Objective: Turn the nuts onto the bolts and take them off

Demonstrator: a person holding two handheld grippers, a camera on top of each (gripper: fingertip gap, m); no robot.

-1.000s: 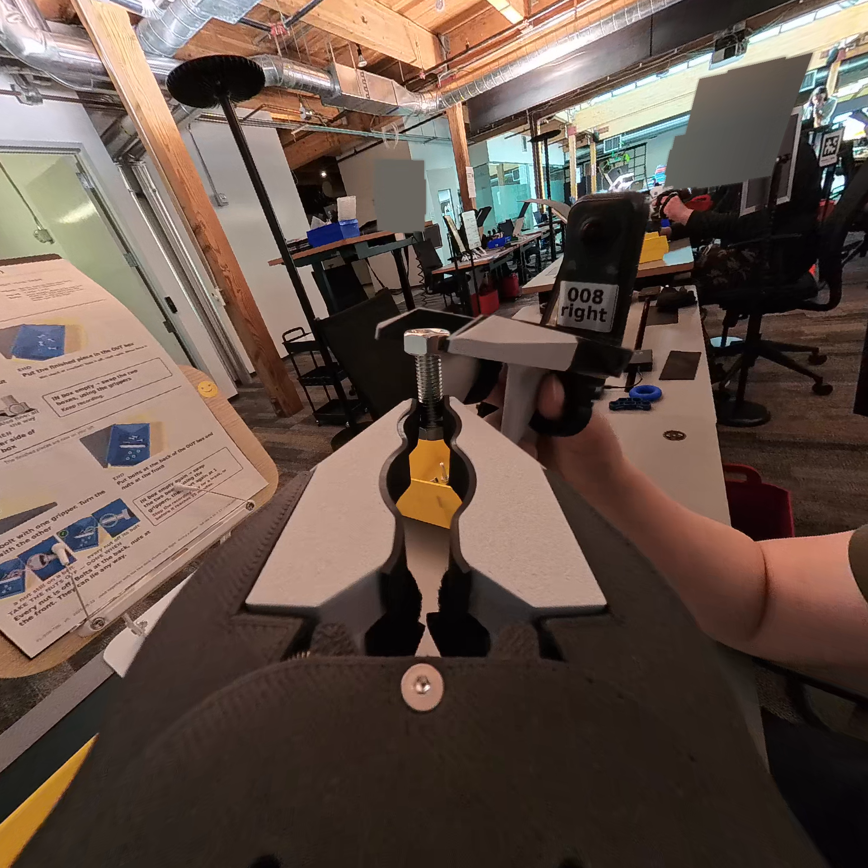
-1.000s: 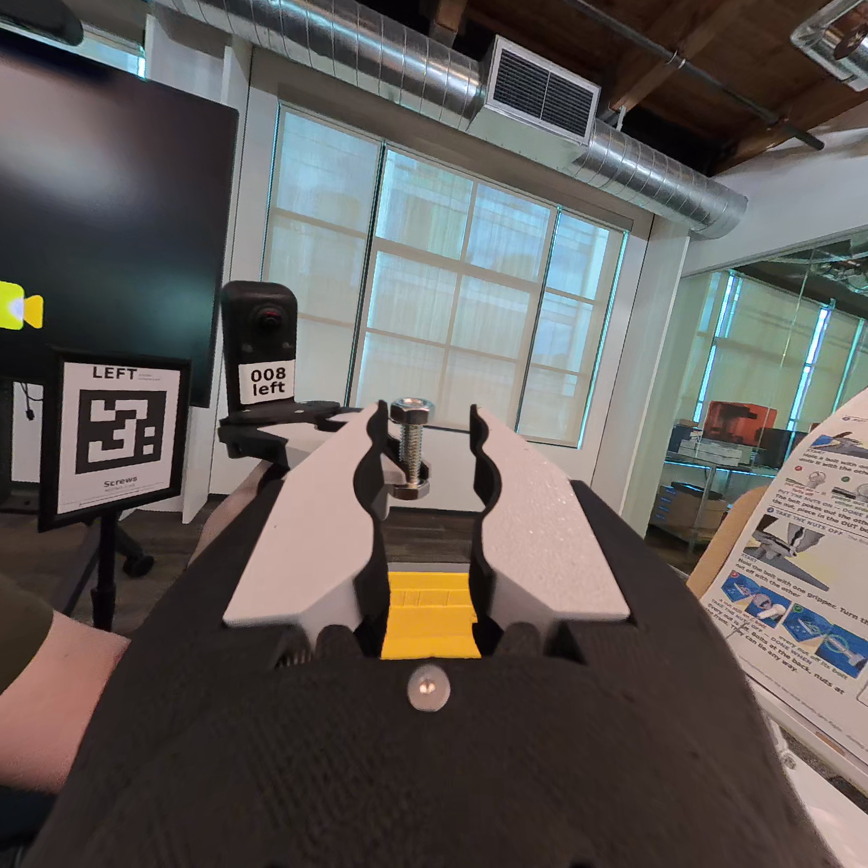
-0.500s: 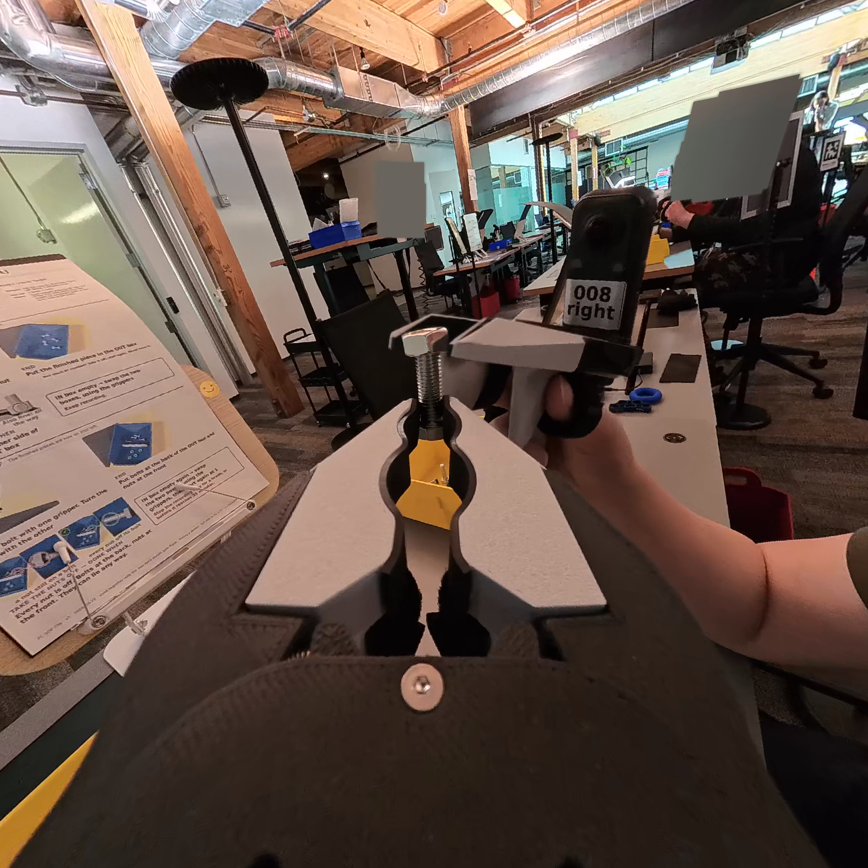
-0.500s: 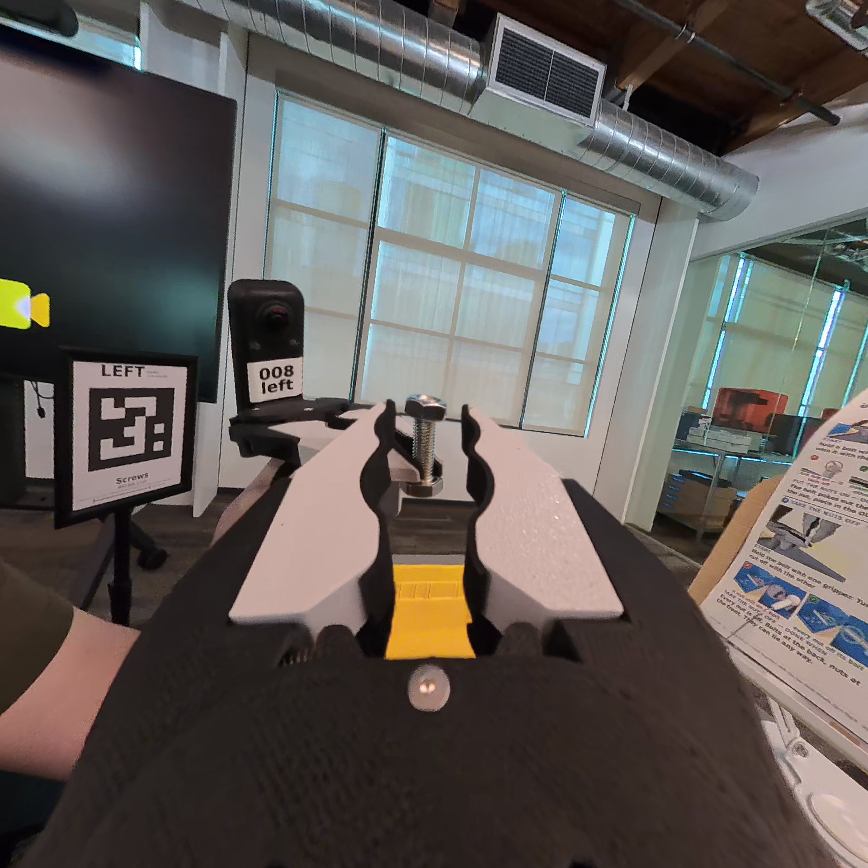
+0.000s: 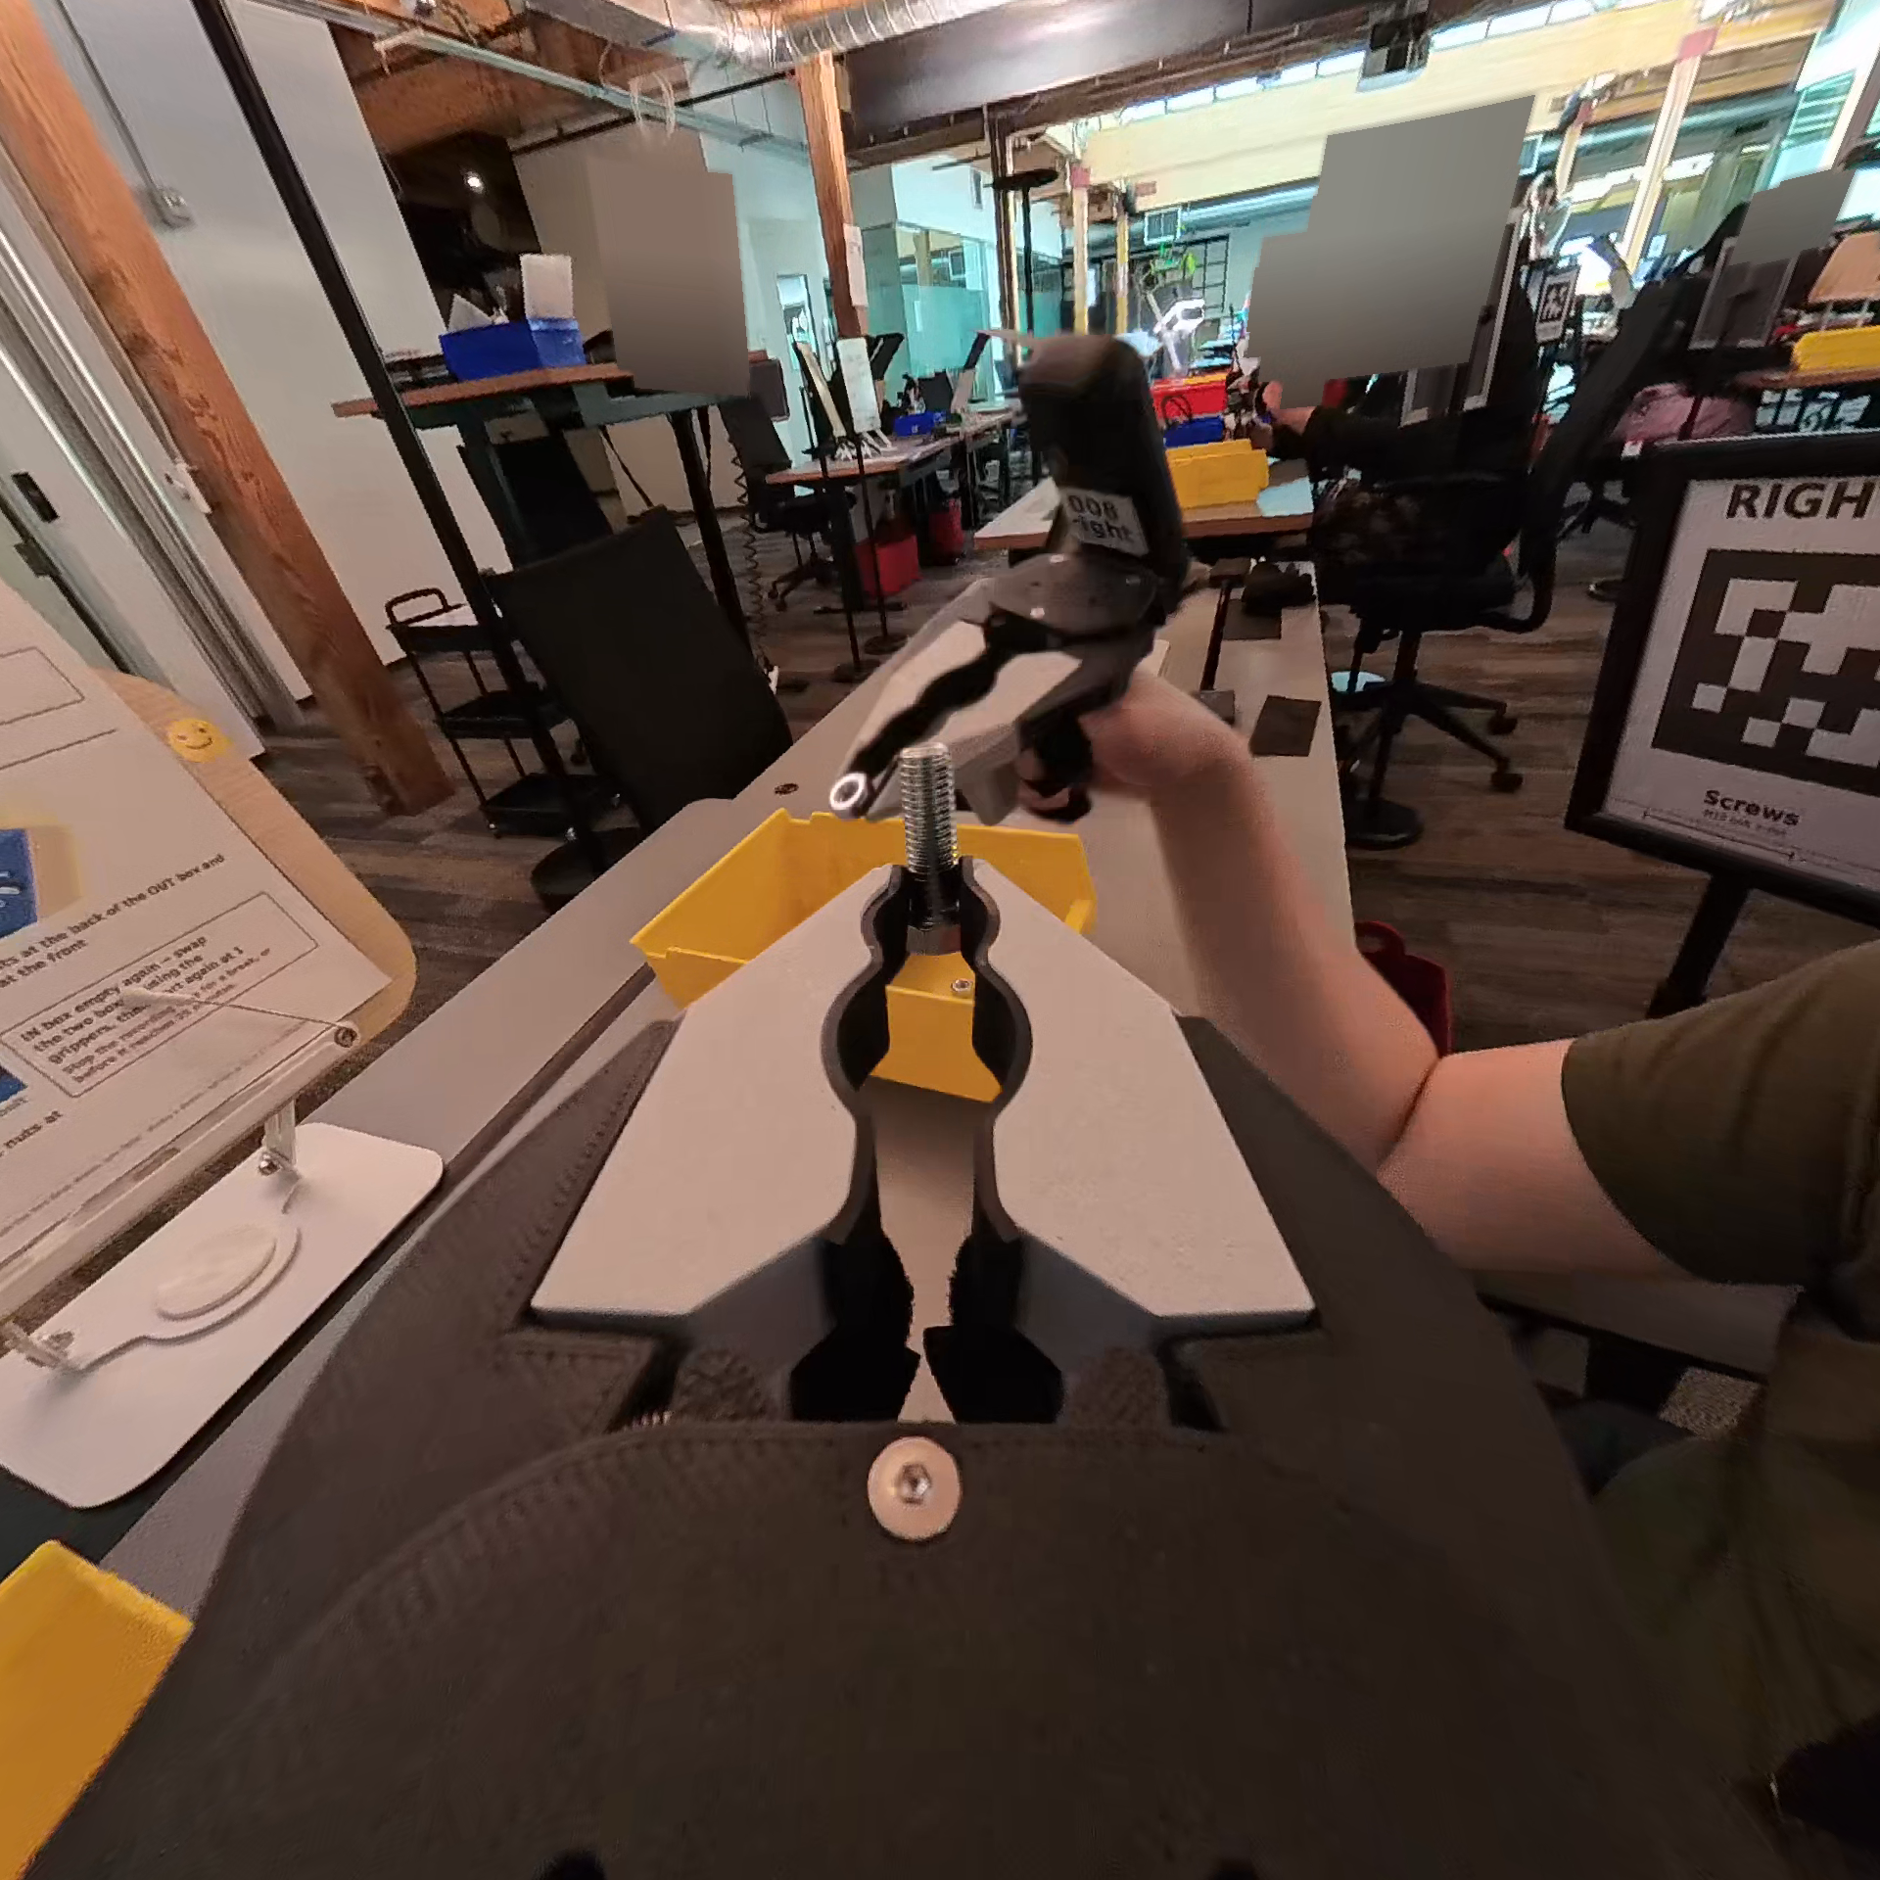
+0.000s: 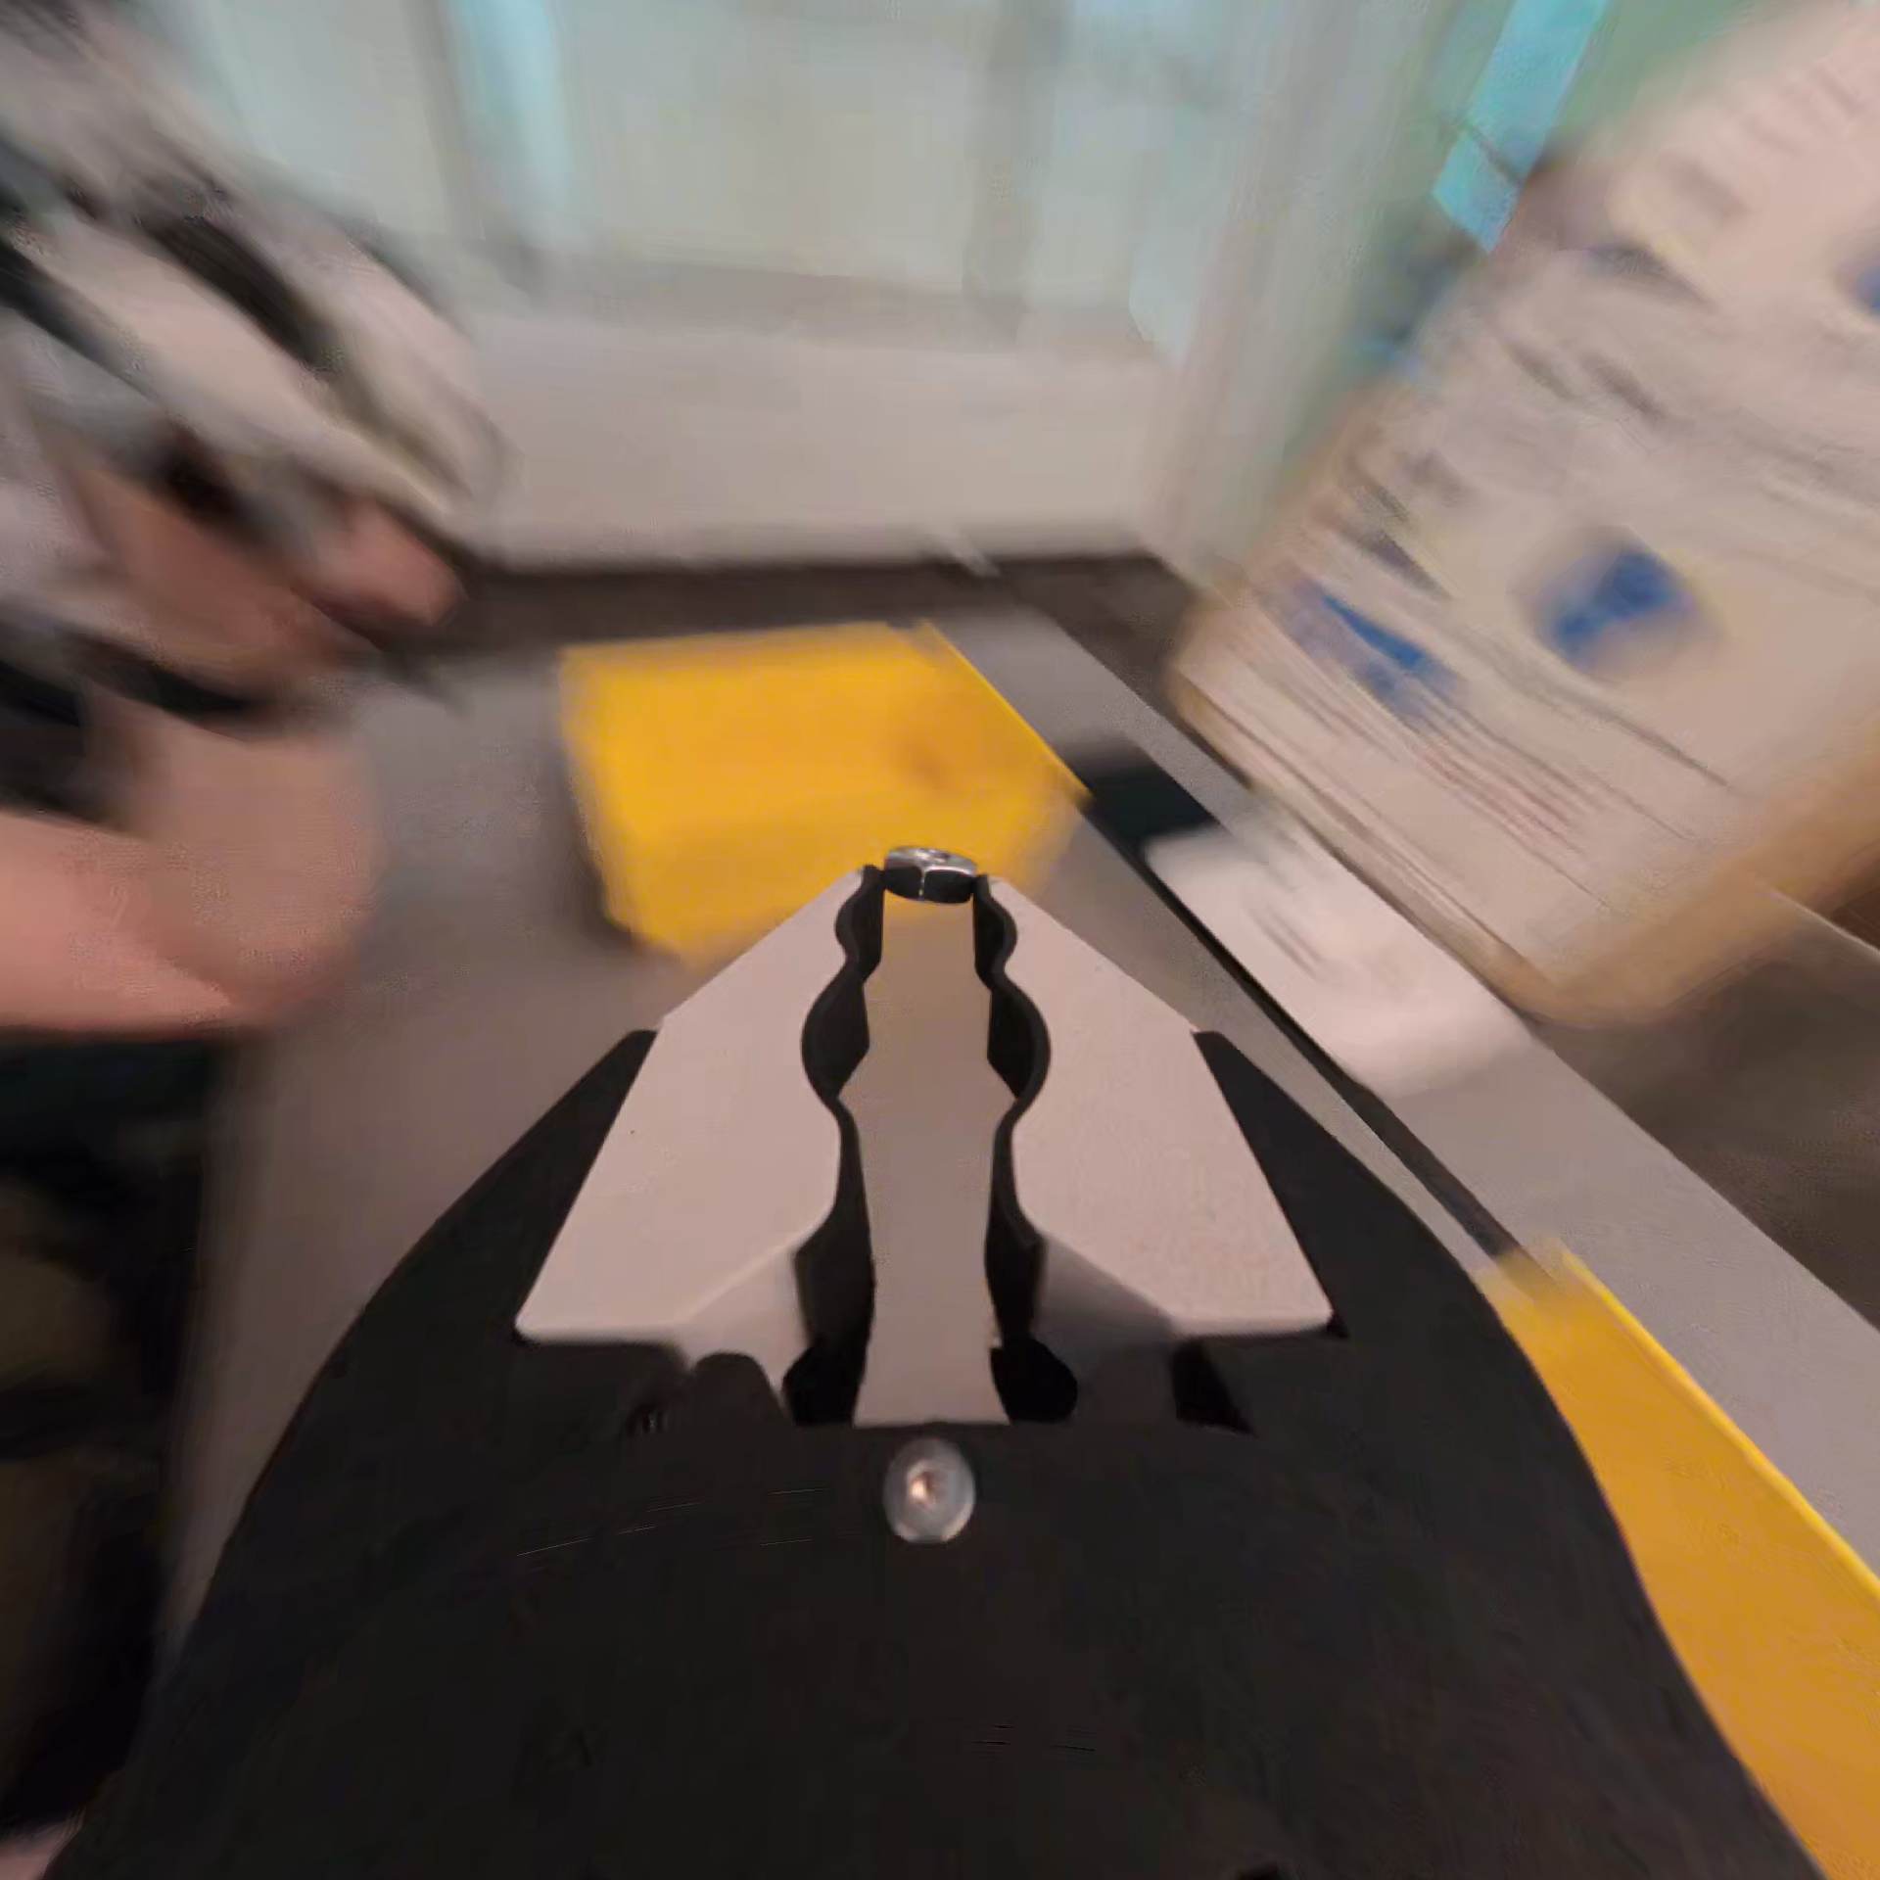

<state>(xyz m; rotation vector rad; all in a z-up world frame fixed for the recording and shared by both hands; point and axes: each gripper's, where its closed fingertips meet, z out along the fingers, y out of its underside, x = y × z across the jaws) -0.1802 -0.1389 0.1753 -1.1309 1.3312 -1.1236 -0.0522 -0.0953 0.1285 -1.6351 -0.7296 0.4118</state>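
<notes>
My left gripper (image 5: 931,900) is shut on a silver bolt (image 5: 926,814). The hex end sits between the jaws and the bare threaded shaft points up. My right gripper (image 6: 928,900) is shut on a small silver nut (image 6: 928,875) pinched at its fingertips. In the left wrist view the right gripper (image 5: 865,783) is just left of the bolt's top, with the nut (image 5: 850,794) beside the thread tip and off it. A yellow bin (image 5: 773,895) stands on the grey table (image 5: 570,1017) behind the bolt. The right wrist view is badly motion-blurred.
An instruction board (image 5: 153,966) on a white stand (image 5: 203,1292) is at the left, blurred in the right wrist view (image 6: 1577,610). A marker sign (image 5: 1780,661) stands at the right. A second yellow bin's corner (image 5: 61,1679) is near. The yellow bin (image 6: 794,773) lies ahead of the right gripper.
The right gripper was open around the upright bolt; it has shut on a nut and swung quickly away. Both grippers have tilted down toward the table. The bolt's upper end is now bare thread.
</notes>
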